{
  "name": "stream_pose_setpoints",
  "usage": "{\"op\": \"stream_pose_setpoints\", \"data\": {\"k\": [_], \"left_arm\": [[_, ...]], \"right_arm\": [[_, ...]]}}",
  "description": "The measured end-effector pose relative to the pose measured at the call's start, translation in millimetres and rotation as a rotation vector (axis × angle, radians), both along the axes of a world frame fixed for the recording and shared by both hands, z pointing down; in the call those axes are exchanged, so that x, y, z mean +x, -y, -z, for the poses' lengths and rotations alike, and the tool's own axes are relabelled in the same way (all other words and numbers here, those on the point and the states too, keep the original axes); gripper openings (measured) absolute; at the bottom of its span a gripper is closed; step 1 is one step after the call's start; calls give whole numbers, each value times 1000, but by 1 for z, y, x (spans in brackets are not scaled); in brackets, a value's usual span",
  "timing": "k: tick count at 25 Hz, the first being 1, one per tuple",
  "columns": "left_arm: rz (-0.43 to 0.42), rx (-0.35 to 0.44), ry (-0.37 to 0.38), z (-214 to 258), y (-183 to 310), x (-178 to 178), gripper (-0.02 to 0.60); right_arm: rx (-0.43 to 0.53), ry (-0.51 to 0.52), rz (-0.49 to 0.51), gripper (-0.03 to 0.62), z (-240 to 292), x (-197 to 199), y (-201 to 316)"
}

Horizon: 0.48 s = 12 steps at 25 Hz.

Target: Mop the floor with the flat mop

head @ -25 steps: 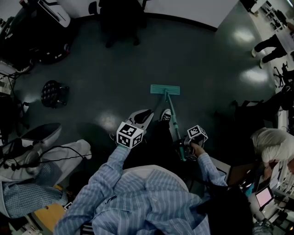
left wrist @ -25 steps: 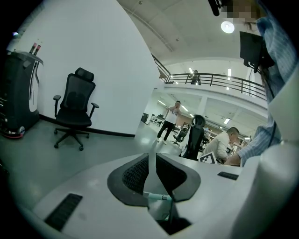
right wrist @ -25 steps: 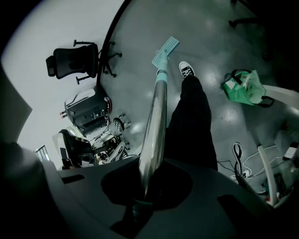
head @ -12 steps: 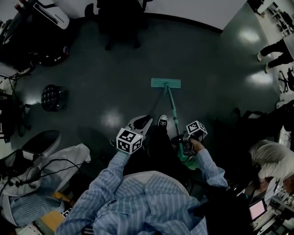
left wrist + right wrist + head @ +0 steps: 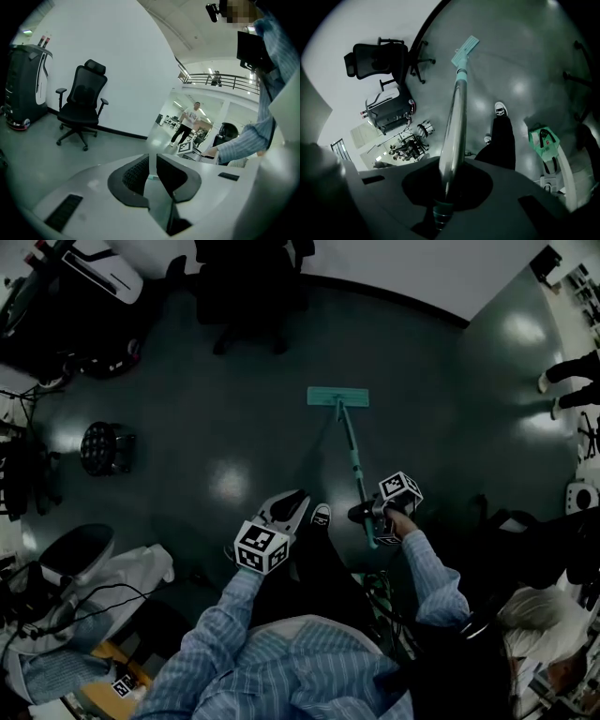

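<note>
The flat mop's teal head (image 5: pixel 337 397) lies flat on the dark floor ahead of me. Its thin handle (image 5: pixel 353 457) slants back to my right gripper (image 5: pixel 367 513), which is shut on the handle's near end. In the right gripper view the shiny handle (image 5: pixel 457 117) runs out from between the jaws (image 5: pixel 449 176) to the mop head (image 5: pixel 465 49). My left gripper (image 5: pixel 286 507) hangs left of the handle, apart from it, above my shoe (image 5: pixel 321 515). In the left gripper view its jaws (image 5: pixel 153 171) stand a narrow gap apart with nothing between them.
A black office chair (image 5: pixel 246 277) stands by the far wall, a dark machine (image 5: pixel 89 273) at the far left. A round black stool (image 5: pixel 101 446) and cluttered seats (image 5: pixel 84 568) are on the left. Another person's legs (image 5: pixel 567 381) show far right. A green bag (image 5: pixel 543 139) sits near my feet.
The mop head has slid farther away from me along the floor. My right gripper has pushed forward with the handle; the left gripper has kept its place beside it.
</note>
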<state>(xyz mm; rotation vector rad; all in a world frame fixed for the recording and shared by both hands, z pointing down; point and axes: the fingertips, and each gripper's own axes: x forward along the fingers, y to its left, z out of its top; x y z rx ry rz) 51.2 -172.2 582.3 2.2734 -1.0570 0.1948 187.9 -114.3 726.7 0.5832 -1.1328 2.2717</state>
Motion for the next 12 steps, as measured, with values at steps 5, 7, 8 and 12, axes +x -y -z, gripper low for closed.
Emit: {"op": "stream_pose_setpoints", "data": {"k": [5,7,8,12], "left_arm": [[43,-22,12,-2,26,9,51],[68,-38,21,-7,31,9,51],[81,-47,27,-10,32,9,51],[125,-84,51,-22,37,6,51]], "right_arm": [[29,-12,21,32,-13,16,103],[49,-26,20,32,-18,20,148],[58,-29,18,32,-20,21,170],[87,-34,-5,31,-30,23,253]]}}
